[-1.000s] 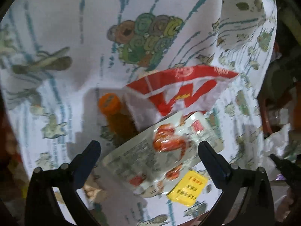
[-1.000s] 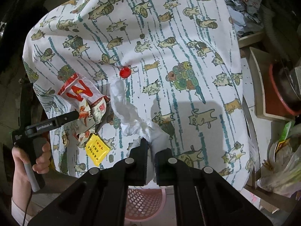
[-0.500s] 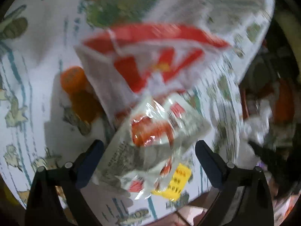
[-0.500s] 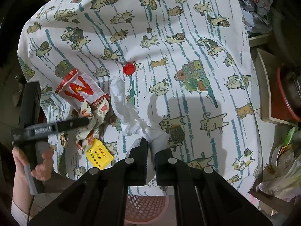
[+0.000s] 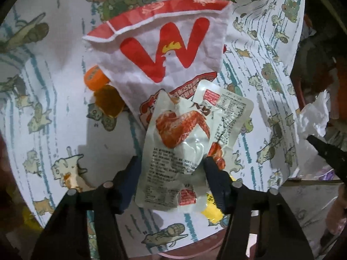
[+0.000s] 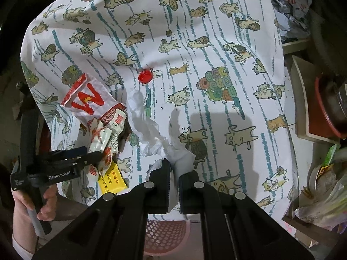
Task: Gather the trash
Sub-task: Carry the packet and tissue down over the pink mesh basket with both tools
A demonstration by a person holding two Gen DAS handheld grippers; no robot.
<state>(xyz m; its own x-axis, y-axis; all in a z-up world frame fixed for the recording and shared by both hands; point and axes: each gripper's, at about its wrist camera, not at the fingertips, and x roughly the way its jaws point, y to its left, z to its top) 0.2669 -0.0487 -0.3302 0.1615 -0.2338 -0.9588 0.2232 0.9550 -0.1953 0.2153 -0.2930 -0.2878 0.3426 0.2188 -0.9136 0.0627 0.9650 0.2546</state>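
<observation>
Looking along the left claw [image 5: 171, 169], its jaws are closing on a silvery snack pouch [image 5: 184, 143] printed with a red chicken wing; the pouch lies between them, and both fingertips seem to meet its crumpled edges, though the contact is hard to confirm. Beneath the pouch, a white paper bag with a red W [image 5: 160, 49] lies on the cat-print cloth over the surface [image 5: 54, 112], partly covering an orange-capped bottle [image 5: 102, 91] whose body is mostly hidden. A yellow packet [image 5: 211, 211] peeks out behind the right finger, largely covered. Small print on the pouch cannot be read. White tissue [image 5: 314, 119] is cut off at the right edge.

From the right wrist, the right claw [image 6: 173, 173] is clamped narrow on crumpled white tissue [image 6: 149, 130], which trails across the cloth toward a red bottle cap [image 6: 145, 77]. The pouch [image 6: 102, 136] sits near the surface's left edge, the left claw [image 6: 95, 153] on it. A pink basket [image 6: 169, 234] shows below, mostly blocked by the claw.
</observation>
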